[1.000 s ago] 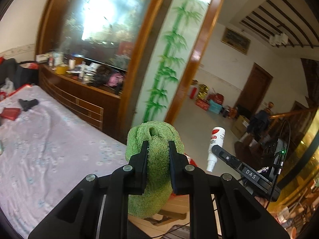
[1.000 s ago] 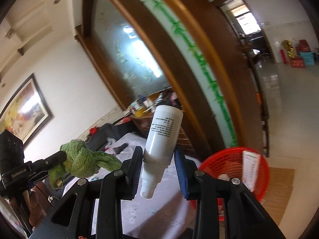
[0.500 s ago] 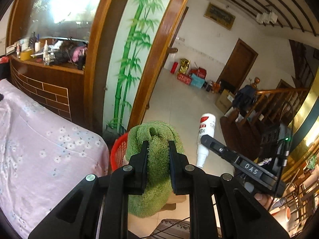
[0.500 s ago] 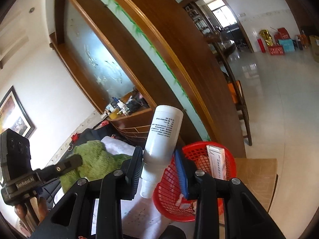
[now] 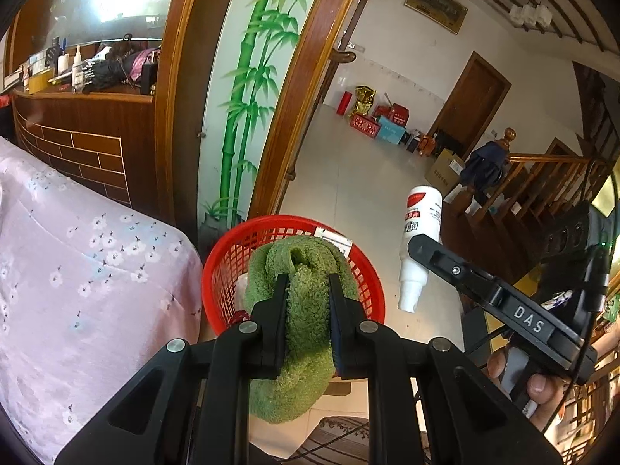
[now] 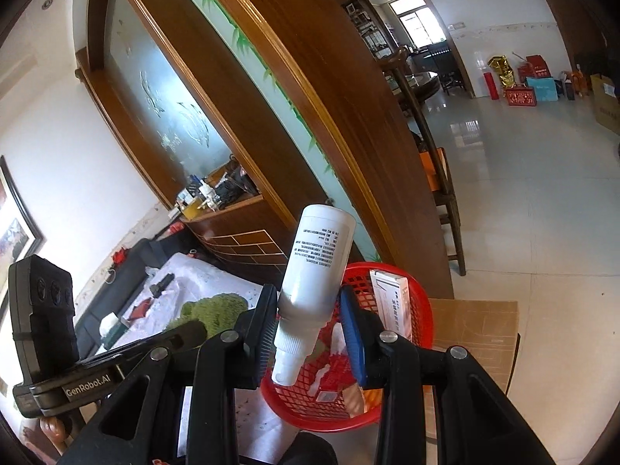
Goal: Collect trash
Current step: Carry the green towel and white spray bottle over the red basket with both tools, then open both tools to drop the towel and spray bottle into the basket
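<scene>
My left gripper (image 5: 306, 290) clamps a green towel (image 5: 302, 271) over the red basket (image 5: 228, 259), hiding most of its contents. My right gripper (image 6: 310, 310) grips a white bottle (image 6: 317, 263), nozzle down, above it; a box's (image 6: 391, 302) print is unreadable.

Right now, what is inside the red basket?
In the red basket: an upright white carton and crumpled wrappers. The white bottle and claw fingers cover the rest.

Black angular left gripper (image 5: 306, 290), silver screws; right gripper (image 6: 310, 310) with blue pad, "DAS" lettering, black cable.
</scene>
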{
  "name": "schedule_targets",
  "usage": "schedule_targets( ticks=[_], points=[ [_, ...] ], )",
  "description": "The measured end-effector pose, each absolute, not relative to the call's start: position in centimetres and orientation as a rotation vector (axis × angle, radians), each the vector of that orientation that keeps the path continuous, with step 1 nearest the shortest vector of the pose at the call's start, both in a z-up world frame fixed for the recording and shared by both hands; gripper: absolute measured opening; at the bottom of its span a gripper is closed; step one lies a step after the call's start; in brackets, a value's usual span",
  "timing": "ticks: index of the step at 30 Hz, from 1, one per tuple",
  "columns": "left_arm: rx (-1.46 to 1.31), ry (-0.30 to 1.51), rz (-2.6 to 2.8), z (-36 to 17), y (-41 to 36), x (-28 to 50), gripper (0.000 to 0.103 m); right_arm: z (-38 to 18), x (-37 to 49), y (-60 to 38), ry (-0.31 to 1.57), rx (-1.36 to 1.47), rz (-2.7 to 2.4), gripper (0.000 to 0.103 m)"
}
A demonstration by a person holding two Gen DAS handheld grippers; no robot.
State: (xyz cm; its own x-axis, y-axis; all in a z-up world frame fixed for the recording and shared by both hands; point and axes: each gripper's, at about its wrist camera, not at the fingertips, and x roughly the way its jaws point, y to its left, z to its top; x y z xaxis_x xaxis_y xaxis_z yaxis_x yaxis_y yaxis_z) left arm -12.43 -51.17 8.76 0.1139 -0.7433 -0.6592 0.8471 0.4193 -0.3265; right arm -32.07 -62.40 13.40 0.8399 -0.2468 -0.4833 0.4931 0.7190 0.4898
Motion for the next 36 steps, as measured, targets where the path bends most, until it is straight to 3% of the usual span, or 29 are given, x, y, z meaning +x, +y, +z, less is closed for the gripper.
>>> schedule_targets(
  ticks=[15, 16, 18, 20, 26, 33, 36],
  points=[
    [0.179, 0.951, -1.134, 4.3, -52.9, -10.4, 0.021, 11.4, -30.0, -63.4, 0.474, 0.677, -0.433, 0.036],
    [0.175, 0.951, -1.130, 4.2, -52.8, -10.3, 0.024, 11.3, -30.0, -63.4, 0.476, 0.681, -0.436, 0.037],
    [0.138, 0.957, -1.142, 4.4, -52.3, -10.0, 0.040, 10.9, -30.0, -63.7, 0.477, 0.701, -0.441, 0.037],
    [0.118, 0.926, -1.143, 5.0, -51.5, -10.0, 0.049, 10.6, -30.1, -64.0, 0.474, 0.728, -0.433, 0.054],
    [0.094, 0.861, -1.067, 7.9, -47.2, -9.7, 0.051, 11.8, -30.2, -62.9, 0.452, 0.709, -0.419, 0.059],
    [0.009, 0.735, -0.873, 13.1, -36.9, -9.5, 0.074, 14.9, -28.7, -58.8, 0.391, 0.651, -0.303, 0.074],
    [-0.016, 0.667, -0.758, 15.1, -31.5, -9.6, 0.077, 16.1, -27.2, -56.6, 0.385, 0.622, -0.243, 0.078]
  ],
)
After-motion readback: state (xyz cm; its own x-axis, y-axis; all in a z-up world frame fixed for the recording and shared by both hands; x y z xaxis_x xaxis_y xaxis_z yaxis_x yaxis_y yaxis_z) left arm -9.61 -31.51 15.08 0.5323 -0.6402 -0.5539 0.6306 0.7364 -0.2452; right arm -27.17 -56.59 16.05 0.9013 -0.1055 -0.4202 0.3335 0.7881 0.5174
